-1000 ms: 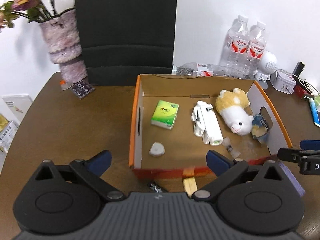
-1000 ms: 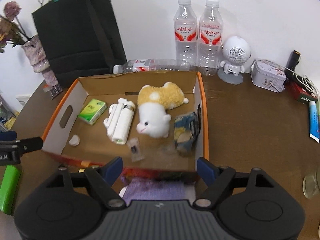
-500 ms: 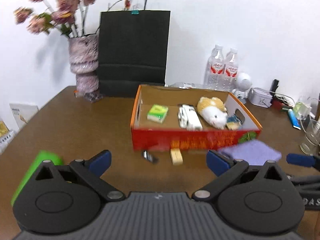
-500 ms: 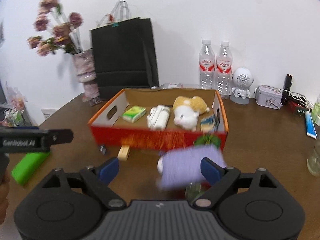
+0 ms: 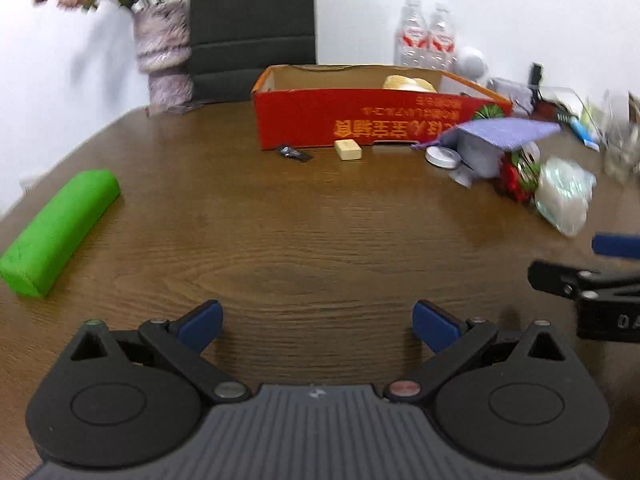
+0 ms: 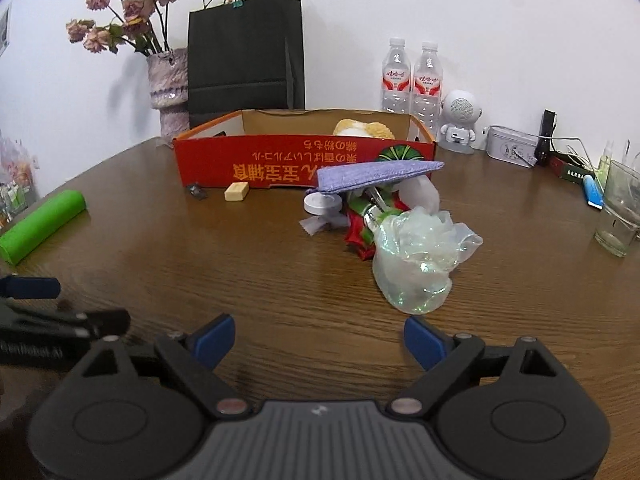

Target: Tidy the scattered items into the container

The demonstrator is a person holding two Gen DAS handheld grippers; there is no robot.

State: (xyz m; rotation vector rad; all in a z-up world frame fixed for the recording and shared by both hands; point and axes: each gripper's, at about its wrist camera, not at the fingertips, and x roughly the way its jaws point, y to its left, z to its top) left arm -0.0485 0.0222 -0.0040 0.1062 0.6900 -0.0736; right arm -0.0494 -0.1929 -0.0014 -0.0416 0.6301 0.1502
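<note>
A red cardboard box (image 5: 360, 124) (image 6: 280, 160) stands at the far middle of the brown table, with a plush toy (image 6: 364, 128) showing above its rim. In front of it lie a small tan block (image 5: 348, 149) (image 6: 237, 191), a small black item (image 5: 294, 153) (image 6: 196, 190), a purple cloth (image 5: 504, 132) (image 6: 376, 174) over a white round lid (image 6: 322, 203), a red-green item (image 6: 360, 232) and a clear crumpled bag (image 5: 564, 196) (image 6: 420, 256). A green cylinder (image 5: 56, 232) (image 6: 40, 226) lies at the left. My left gripper (image 5: 318, 322) and right gripper (image 6: 318, 338) are both open and empty, low over the near table.
A vase of flowers (image 6: 166, 88), a black paper bag (image 6: 244, 56), two water bottles (image 6: 412, 76), a white robot speaker (image 6: 460, 120), a tin (image 6: 510, 152) and a glass (image 6: 618, 212) stand along the back and right of the table.
Both grippers have pulled back and down from above the box to low over the near table. The box's inside has dropped out of view; the loose items in front now show.
</note>
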